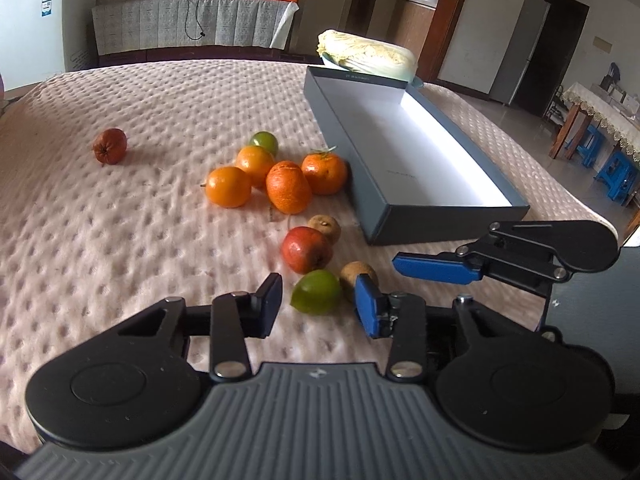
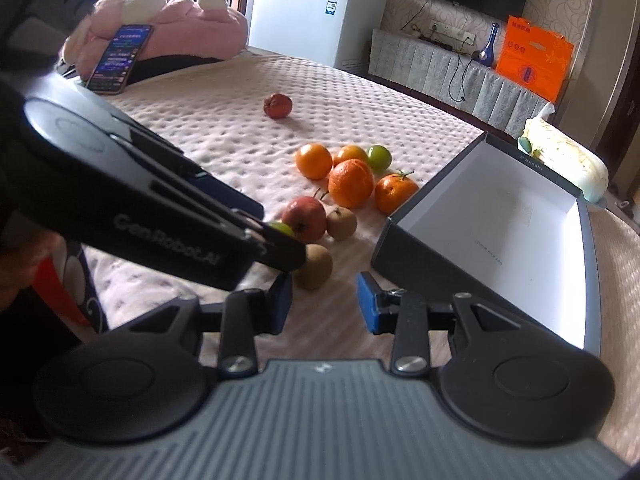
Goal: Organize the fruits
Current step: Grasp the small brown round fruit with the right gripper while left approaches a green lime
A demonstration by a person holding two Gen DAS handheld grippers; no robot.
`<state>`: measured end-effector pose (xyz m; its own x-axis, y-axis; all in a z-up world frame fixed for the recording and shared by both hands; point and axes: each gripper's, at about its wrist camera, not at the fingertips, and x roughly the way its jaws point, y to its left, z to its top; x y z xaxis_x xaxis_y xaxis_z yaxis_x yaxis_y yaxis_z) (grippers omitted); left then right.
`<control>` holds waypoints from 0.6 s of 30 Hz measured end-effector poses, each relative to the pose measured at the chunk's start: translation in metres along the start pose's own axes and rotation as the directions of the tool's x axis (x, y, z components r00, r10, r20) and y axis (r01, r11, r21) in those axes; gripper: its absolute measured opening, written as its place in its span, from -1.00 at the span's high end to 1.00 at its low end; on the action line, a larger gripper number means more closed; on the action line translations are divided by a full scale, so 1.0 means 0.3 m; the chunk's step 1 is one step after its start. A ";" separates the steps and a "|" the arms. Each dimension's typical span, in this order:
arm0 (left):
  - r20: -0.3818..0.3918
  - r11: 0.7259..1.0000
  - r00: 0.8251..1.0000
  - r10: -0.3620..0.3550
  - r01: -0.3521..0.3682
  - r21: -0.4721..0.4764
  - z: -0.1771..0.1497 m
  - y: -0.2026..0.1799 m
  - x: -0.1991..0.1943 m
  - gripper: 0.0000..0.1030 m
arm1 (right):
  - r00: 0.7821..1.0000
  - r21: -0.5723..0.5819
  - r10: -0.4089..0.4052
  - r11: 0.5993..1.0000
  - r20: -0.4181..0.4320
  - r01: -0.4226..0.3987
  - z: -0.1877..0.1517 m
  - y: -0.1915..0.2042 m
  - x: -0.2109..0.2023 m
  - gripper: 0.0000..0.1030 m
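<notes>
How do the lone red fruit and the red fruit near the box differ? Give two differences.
The lone red fruit is dull, dark and wrinkled; the near red fruit is glossy and brighter. The lone one lies apart from every fruit; the near one sits right beside a brown fruit. Both are roundish and rest on the quilt, outside the box.

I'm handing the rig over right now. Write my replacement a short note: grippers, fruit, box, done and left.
Left gripper: open, empty, fingers either side of the near green fruit.
Right gripper: open, empty, low over the bedspread by the brown fruit.
Box: empty, to the right of the fruit.
Fruit: four oranges with another green fruit, a red apple and two brown fruits nearer, one red fruit alone far left.
Done: nothing boxed.
Left: everything, presumably into the box.
</notes>
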<state>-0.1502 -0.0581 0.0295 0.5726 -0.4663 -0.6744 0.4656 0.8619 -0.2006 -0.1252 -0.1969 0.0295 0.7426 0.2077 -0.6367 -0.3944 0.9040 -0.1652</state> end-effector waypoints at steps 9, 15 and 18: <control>0.003 1.000 1.000 0.002 -0.002 -0.018 0.005 0.017 0.001 0.23 | 1.000 -0.009 0.012 1.000 0.004 -0.012 0.014 0.011 0.023 0.38; -0.010 0.998 1.000 -0.021 0.021 -0.065 0.006 0.044 -0.005 0.26 | 1.000 -0.006 0.014 1.000 0.003 -0.014 0.025 0.014 0.042 0.42; -0.011 0.997 1.000 -0.023 0.022 -0.075 0.006 0.051 -0.005 0.26 | 1.000 -0.005 0.017 1.000 0.004 -0.017 0.027 0.011 0.046 0.42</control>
<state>-0.1428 -0.0447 0.0287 0.5541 -0.4839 -0.6774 0.4260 0.8639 -0.2687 -0.1119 -0.1881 0.0263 0.7377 0.2249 -0.6366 -0.4098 0.8985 -0.1574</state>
